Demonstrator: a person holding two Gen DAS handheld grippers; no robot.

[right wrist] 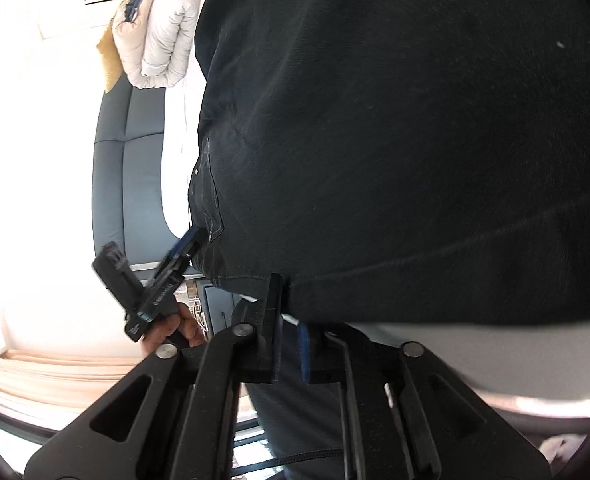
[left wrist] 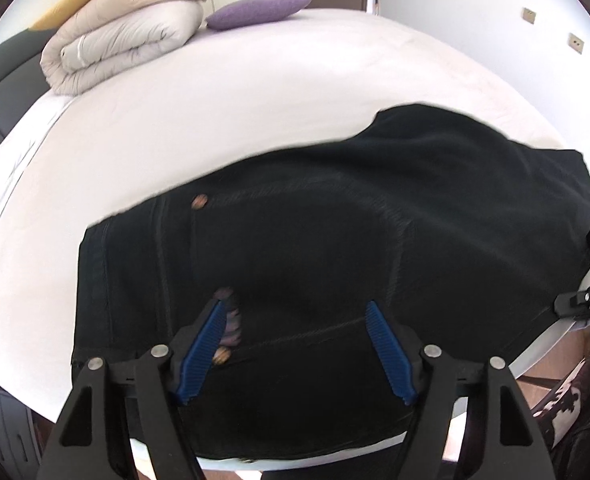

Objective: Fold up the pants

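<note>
The black pants (left wrist: 335, 240) lay across the near part of the white bed (left wrist: 215, 112), waistband end toward the left tool's camera, with copper-coloured buttons showing near the fly. In the left wrist view they already looked doubled — a broad, fairly flat dark slab with one straight edge at the left and a loose corner out to the far right — though whether leg lay over leg could not be told for sure from the blurred cloth.

The left tool (left wrist: 295, 344) hovered over the waistband area with its blue pads well apart and nothing between them. The right tool (right wrist: 289, 344) had its pads drawn close together at the hem edge of the cloth; the black fabric hung right at their tips and seemed to be pinched there, with the pants filling most of that view as if lifted toward the camera.

By my judgement the fold was partway done: the garment was roughly gathered and laid out, but still long, so at least one more fold across its length remained, then smoothing. A folded duvet (left wrist: 123, 36) and a purple pillow (left wrist: 259, 10) sat well apart at the far end of the bed.
</note>
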